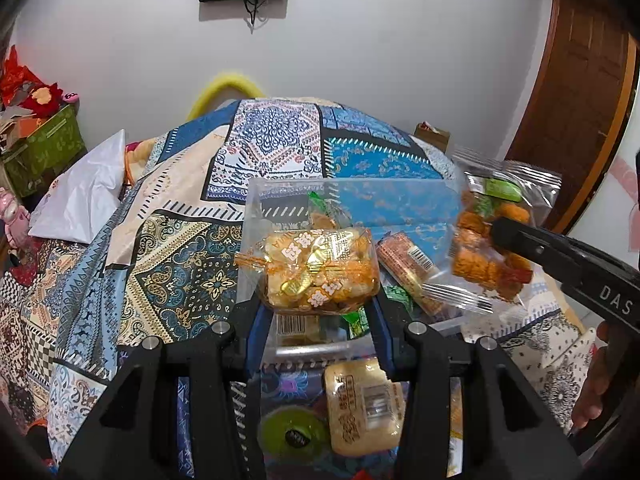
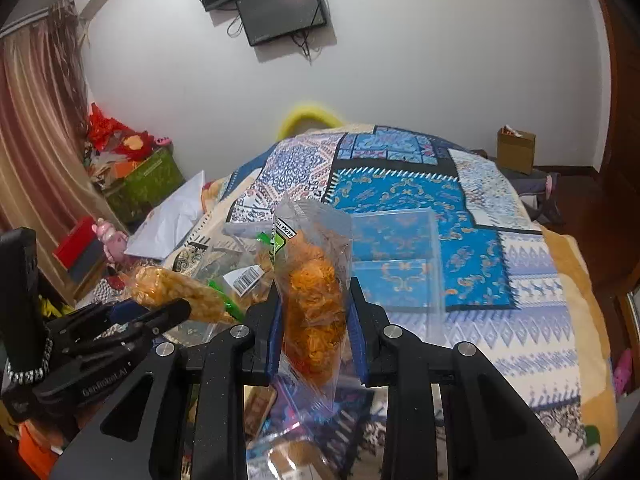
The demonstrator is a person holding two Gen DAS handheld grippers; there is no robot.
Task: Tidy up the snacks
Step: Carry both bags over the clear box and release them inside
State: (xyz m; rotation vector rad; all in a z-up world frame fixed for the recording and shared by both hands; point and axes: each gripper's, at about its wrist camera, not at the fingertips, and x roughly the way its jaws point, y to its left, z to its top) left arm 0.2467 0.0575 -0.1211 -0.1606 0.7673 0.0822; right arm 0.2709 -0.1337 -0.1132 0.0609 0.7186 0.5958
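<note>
My left gripper (image 1: 318,304) is shut on a clear pack of yellow biscuits (image 1: 320,270) and holds it over a clear plastic box (image 1: 256,200) on the bed. The box holds several wrapped snacks, one with a barcode (image 1: 408,270). My right gripper (image 2: 316,312) is shut on a clear bag of orange fried snacks (image 2: 314,280), held upright. In the left wrist view that bag (image 1: 490,248) hangs at the right, above the box's right side. In the right wrist view the left gripper (image 2: 168,312) with its biscuit pack (image 2: 172,288) sits at lower left.
A patterned blue quilt (image 1: 168,248) covers the bed. More snacks lie under my left gripper: a beige pack (image 1: 360,404) and a green round lid (image 1: 294,434). A white pillow (image 1: 80,200) lies left. A brown door (image 1: 576,92) stands right. A cardboard box (image 2: 516,148) sits beyond the bed.
</note>
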